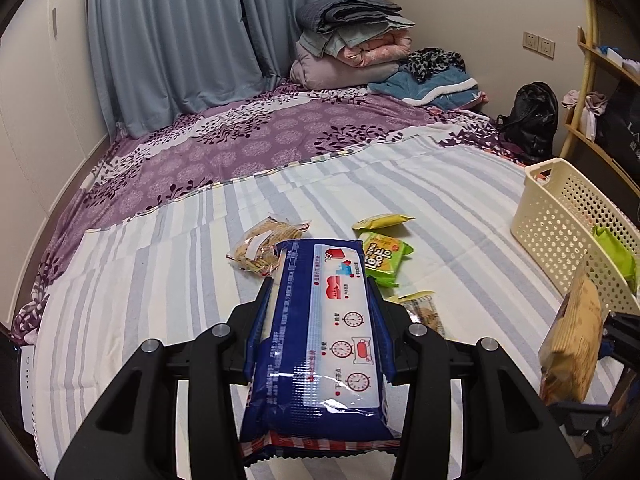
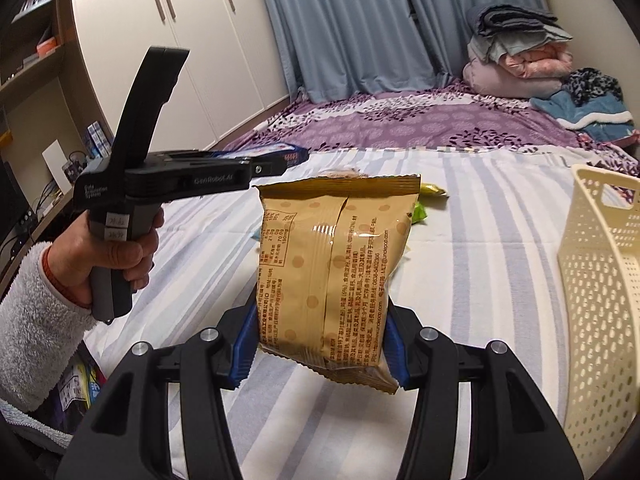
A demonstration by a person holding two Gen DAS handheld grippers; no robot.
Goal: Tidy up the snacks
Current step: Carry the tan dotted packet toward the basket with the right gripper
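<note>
Left tool [image 1: 320,304] clamped on blue snack pack [image 1: 320,340], right tool [image 2: 320,340] gripping tan snack bag [image 2: 336,272], above striped bed [image 1: 160,280] beside cream basket [image 2: 600,300].

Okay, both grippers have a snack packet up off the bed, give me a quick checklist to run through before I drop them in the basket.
1. Left gripper clamped on the blue packet: ok.
2. Right gripper clamped on the tan bag: ok, though it grips only the bag's lower end.
3. Cream basket upright, opening facing up: ok.
4. Room left in the basket: cannot tell; a green packet is already inside.
5. Bed cleared: not ok; the green cracker packet and clear biscuit pack remain.
</note>
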